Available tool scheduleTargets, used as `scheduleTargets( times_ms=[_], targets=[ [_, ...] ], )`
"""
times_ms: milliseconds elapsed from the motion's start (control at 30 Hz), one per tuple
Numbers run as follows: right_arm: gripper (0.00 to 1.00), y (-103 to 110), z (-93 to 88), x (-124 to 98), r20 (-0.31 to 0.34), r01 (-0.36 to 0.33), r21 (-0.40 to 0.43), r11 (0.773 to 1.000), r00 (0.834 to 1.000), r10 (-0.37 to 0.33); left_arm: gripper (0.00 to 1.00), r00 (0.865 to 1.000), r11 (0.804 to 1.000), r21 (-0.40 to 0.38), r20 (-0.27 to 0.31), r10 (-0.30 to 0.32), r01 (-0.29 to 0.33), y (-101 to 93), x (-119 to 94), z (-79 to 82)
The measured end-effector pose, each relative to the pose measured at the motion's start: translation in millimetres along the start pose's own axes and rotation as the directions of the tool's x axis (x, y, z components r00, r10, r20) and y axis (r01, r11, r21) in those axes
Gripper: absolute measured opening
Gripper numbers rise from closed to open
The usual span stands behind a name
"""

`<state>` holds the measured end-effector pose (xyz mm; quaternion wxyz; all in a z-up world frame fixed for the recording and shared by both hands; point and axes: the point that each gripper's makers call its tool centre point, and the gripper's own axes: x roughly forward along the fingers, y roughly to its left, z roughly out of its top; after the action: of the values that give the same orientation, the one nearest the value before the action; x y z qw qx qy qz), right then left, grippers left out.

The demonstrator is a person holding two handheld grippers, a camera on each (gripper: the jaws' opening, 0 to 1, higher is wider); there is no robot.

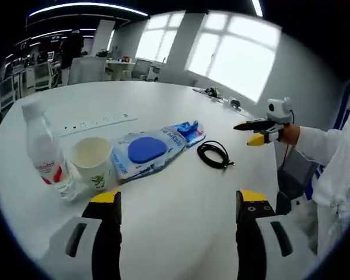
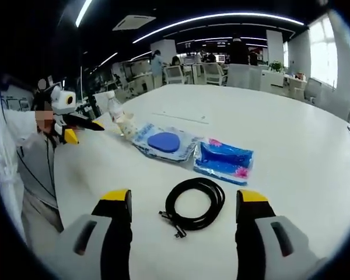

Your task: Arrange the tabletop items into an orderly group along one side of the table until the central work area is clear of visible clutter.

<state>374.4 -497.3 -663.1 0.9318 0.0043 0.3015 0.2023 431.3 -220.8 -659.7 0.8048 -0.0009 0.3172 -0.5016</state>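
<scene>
Open-plan office, big white round table [image 1: 181, 192], windows behind, desks and people far off. Items sit in a loose row: water bottle [image 1: 46, 154] upright at one end, paper cup [image 1: 93, 160] just beside it, wipes pack with a blue lid [image 1: 146, 150] touching or nearly touching the cup, smaller blue pouch [image 1: 188, 131] next to that, then a coiled black cable [image 1: 214, 154] slightly apart at the other end. White power strip [image 1: 96, 122] lies flat further in on the table, behind the row. Left gripper [image 1: 178, 201] hangs over bare table short of the cup and wipes, fingers apart, nothing between them. Right gripper [image 2: 184, 204] sits right over the cable in the right gripper view [image 2: 195, 204], fingers spread either side of the coil, not clamped, can't tell if they touch it. Looks like early pick phase: nothing gripped, cable is the obvious next target. Next move calls for lowering the right fingers onto one side of the coil and pinching several loops together, then sliding it in beside the pouch. Risk: coil is floppy, may unspool if only one loop gets caught.
</scene>
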Motion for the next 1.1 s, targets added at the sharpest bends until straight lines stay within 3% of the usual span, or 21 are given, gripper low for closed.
scheduleTargets(
  times_ms=[567, 833, 1100],
  targets=[
    [0.75, 16.6, -14.3, -12.2, -0.01, -0.017, -0.008, 1.0, 1.0, 0.017, 0.83, 0.996, 0.995, -0.051, 0.033, 0.088, -0.086, 20.0, -47.6, -19.8],
    [0.76, 21.1, -25.2, -20.4, -0.027, -0.019, -0.009, 1.0, 0.999, 0.019, 0.83, 0.993, 0.992, -0.059, 0.038, 0.111, -0.108, 21.1, -62.7, -28.5],
    [0.77, 28.4, -24.7, -27.9, -0.018, -0.017, -0.017, 1.0, 1.0, 0.017, 0.84, 0.991, 0.99, -0.064, 0.04, 0.125, -0.123, 20.8, -75.0, -35.5]
  ],
)
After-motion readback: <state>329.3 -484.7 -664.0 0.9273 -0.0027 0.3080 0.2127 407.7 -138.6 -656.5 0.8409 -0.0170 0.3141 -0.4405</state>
